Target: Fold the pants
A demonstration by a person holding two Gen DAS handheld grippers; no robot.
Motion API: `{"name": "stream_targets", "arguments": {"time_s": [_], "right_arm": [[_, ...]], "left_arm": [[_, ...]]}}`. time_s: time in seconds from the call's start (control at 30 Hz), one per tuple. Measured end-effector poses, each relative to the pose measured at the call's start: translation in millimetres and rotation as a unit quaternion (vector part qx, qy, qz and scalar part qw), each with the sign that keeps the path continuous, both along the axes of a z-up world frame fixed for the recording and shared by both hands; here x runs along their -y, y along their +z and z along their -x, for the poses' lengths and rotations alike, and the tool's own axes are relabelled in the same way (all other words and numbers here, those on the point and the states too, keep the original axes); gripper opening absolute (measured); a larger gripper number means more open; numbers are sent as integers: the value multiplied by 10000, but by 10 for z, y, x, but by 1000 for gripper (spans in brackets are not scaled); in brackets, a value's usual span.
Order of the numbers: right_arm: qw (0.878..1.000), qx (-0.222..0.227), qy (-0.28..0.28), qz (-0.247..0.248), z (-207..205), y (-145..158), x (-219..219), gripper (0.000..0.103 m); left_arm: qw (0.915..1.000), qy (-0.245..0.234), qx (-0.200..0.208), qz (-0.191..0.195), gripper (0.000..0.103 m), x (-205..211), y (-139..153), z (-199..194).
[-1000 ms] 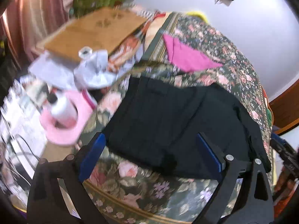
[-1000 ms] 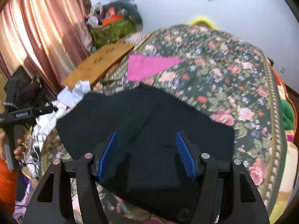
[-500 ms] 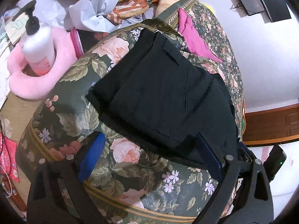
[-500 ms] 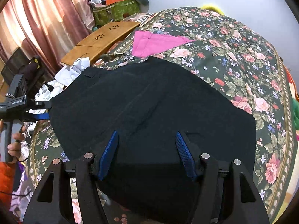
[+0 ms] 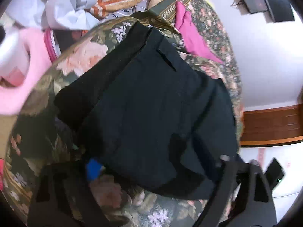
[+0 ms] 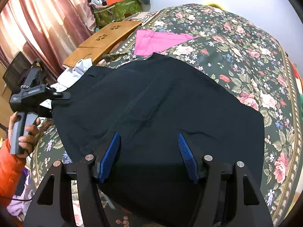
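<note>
Lying folded on the flower-patterned bedspread (image 6: 236,43), the one pair of black cloth pants (image 6: 151,104) fills both views. Only the right wrist view shows the person's left hand (image 6: 26,132) gripping the left gripper (image 5: 151,170) beside the pants' left edge. The blurred left wrist view shows its jaws, which have just been closing, astride the near hem — whether the pads press I cannot tell. One folded pink garment (image 6: 151,41) lies beyond. The right gripper (image 6: 149,155) stands released, pants between its two blue pads.
</note>
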State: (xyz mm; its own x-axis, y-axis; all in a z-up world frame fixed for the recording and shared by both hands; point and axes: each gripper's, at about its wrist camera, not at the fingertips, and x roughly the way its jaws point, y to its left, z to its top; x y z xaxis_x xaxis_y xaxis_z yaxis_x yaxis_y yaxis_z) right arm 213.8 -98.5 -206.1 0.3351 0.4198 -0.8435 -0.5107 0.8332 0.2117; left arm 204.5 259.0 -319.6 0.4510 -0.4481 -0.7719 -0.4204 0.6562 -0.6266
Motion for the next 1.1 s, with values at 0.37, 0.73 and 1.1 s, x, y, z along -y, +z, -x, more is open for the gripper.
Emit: {"name": "stream_targets", "arguments": {"time_s": [0.37,0.73,1.1], "right_arm": [[9991,-137,-118,-390,75,177,253,60],[9968,-21,-759,-268,249,200,995,61],[9958,-181,-656,-615,288,11,1068,66]], "left_arm": [[9749,-144,86,-2218,29,298,571,-158],[9353,-521,1797,-3004,26,1036,2036,-431],[9164,-1621,2352,-2805,22,2341,2347,-944]]}}
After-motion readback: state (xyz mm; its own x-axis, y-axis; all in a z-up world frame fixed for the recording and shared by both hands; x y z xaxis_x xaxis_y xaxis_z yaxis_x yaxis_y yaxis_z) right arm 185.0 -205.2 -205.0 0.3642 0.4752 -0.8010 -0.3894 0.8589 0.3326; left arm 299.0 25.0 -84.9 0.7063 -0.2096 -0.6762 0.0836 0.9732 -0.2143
